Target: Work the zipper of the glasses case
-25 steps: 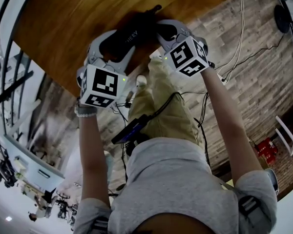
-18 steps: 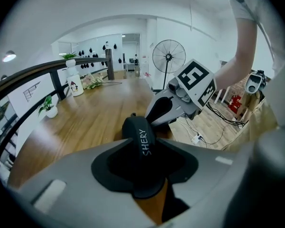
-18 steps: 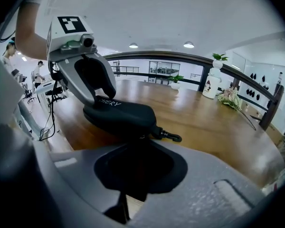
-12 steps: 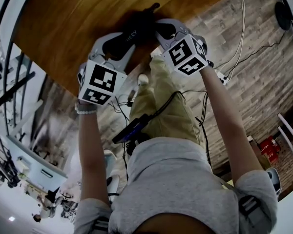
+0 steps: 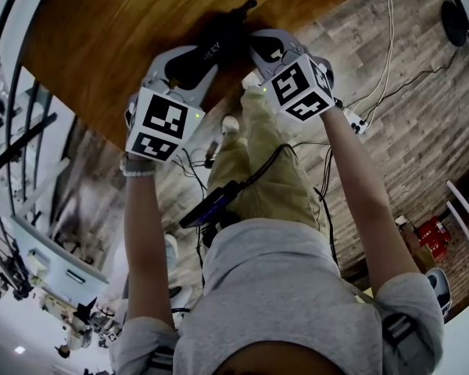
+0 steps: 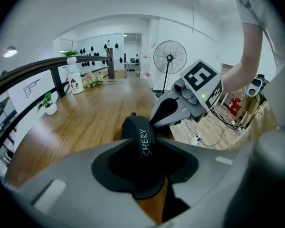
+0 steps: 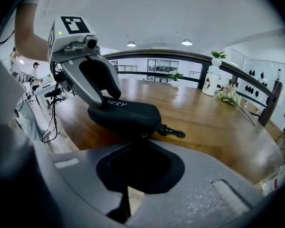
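Arms: both stretched forward, grippers tilted down | left gripper (image 5: 199,57): jaws just closed, glasses case (image 7: 126,112) end clamped | right gripper (image 5: 259,47): clenched tight against the case's side, hold on zipper pull not discernible | case: laid at wooden table (image 5: 102,30) edge | room: plank floor (image 5: 391,92), cables, fan (image 6: 169,57).

Curved wooden bench (image 5: 102,22); plank floor (image 5: 406,131) with trailing cables (image 5: 386,45); pedestal fan (image 6: 169,58); white walls; ceiling lights (image 7: 187,42) lit.

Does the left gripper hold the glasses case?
Yes, the left gripper clamps one end of the black case between its jaws.
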Tool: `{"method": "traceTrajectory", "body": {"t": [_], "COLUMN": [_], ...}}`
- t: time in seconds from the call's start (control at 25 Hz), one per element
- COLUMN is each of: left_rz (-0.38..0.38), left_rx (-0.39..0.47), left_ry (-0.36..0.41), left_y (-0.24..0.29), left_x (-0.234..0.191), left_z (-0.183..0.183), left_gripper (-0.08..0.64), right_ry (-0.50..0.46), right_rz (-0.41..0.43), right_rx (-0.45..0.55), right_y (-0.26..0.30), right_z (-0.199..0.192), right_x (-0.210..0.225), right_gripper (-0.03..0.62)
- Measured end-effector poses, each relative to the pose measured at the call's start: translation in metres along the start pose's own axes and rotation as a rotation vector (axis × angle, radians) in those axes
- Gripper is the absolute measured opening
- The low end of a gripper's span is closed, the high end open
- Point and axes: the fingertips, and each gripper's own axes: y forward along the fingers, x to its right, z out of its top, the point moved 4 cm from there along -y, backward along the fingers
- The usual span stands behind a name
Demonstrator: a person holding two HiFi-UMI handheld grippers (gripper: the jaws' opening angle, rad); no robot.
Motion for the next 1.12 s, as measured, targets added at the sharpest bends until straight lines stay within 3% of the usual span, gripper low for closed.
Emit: {"method": "traceTrajectory", "body": {"t": [0.4,0.68,1.12], "left_rz": [-0.019,-0.041,-0.121], "left_rx": [0.004,0.014,0.042], "left_ry": [-0.010,-0.005,-0.011], "left_y": [0.007,0.013,0.017], "left_x": [-0.003,-0.004,-0.009], "left_z": [-0.003,-0.002,-0.001], "left_gripper": [0.159,0.159,0.158], "right_ry": [0.014,0.011,0.037], "right_rz": [-0.017,0.020,0.030], "right_rx": [0.001,0.025,0.066], "right_y": [0.002,0.002,0.004], "right_z": [-0.006,-0.009,-0.010], "right_x": [-0.010,-0.031,-0.048], "right_gripper": [0.002,0.002,0.002]}}
